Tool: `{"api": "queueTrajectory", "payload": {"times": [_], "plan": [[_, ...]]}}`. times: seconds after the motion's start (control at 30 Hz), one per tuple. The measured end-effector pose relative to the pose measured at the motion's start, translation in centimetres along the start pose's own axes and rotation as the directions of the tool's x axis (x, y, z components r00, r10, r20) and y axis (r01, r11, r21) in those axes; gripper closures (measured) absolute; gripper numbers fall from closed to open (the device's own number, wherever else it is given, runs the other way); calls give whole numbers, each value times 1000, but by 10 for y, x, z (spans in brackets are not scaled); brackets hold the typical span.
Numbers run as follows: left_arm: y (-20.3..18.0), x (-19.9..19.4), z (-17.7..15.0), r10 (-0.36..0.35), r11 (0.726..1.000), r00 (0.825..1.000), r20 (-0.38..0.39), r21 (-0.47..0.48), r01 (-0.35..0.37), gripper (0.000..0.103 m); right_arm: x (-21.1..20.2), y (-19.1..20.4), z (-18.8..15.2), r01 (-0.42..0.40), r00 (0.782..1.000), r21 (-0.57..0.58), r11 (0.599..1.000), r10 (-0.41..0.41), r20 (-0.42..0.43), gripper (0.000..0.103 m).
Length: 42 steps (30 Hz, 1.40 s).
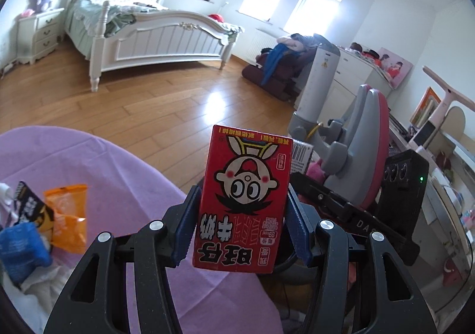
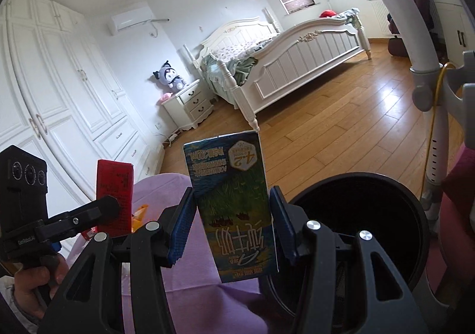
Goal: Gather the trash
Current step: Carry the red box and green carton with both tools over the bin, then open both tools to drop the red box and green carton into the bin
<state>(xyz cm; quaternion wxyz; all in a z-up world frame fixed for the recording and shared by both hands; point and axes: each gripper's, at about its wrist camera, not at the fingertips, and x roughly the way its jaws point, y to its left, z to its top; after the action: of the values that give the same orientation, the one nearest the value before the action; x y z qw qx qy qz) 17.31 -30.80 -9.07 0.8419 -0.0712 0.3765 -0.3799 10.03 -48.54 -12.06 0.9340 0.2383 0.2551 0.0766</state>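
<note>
The left gripper [image 1: 242, 222] clamps a red milk carton [image 1: 243, 197] upside down above the purple worktop [image 1: 118, 173]. The right gripper [image 2: 233, 225] pinches a blue-green milk carton [image 2: 234, 209], also inverted. Only the right view shows the black bin [image 2: 371, 215] just beside it. Wrappers [image 1: 65, 215] lie left; the bed [image 1: 154, 34] stands beyond.

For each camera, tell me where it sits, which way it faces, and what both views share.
Left wrist: on the left gripper, facing the bed and windows; its fingers clamp a red carton.
Right wrist: on the right gripper, facing the wardrobe; it clamps a blue-green carton beside a black bin.
Shared: bed, purple cloth, red carton.
</note>
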Motion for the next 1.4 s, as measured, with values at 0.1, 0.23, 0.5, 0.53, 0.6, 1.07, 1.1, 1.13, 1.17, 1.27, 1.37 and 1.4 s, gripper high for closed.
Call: {"api": "queueTrajectory", "payload": {"times": [0.1, 0.23, 0.5, 0.53, 0.6, 1.07, 1.1, 1.13, 1.17, 1.27, 1.37, 1.4], "plan": [[-7, 26, 1, -19, 1000, 999, -30, -3, 19, 48, 3, -22, -4, 28, 1000, 42, 999, -28, -6, 53], [-16, 58, 1, -34, 999, 997, -71, 2, 35, 48, 7, -52, -14, 59, 998, 92, 994, -56, -31, 53], [-24, 90, -8, -39, 999, 991, -129, 19, 42, 48, 14, -77, -28, 76, 995, 138, 988, -67, -68, 53], [-26, 90, -7, -37, 999, 990, -134, 21, 41, 48, 15, -78, -30, 76, 995, 141, 987, -66, -73, 53], [-27, 95, -9, -32, 999, 989, -143, 28, 36, 48, 16, -80, -32, 76, 995, 147, 986, -64, -79, 53], [-36, 112, -10, 25, 999, 984, -176, 52, -16, 45, 19, -91, -37, 78, 993, 180, 981, -59, -107, 50], [-36, 112, -9, 28, 998, 983, -179, 54, -19, 39, 18, -91, -37, 86, 992, 183, 979, -67, -109, 50], [-36, 111, -9, 34, 998, 984, -177, 56, -24, 35, 18, -91, -36, 88, 991, 183, 979, -68, -113, 49], [-37, 109, -9, 42, 998, 985, -170, 60, -32, 29, 17, -91, -36, 88, 991, 183, 979, -67, -116, 47], [-38, 102, -9, 53, 997, 986, -156, 70, -42, 23, 13, -86, -34, 92, 992, 176, 980, -73, -107, 38], [-35, 90, -8, 50, 997, 988, -145, 67, -40, 23, 9, -78, -33, 92, 992, 163, 982, -76, -99, 37], [-33, 84, -8, 47, 997, 989, -139, 63, -39, 23, 7, -76, -32, 88, 993, 161, 983, -73, -97, 36]]}}
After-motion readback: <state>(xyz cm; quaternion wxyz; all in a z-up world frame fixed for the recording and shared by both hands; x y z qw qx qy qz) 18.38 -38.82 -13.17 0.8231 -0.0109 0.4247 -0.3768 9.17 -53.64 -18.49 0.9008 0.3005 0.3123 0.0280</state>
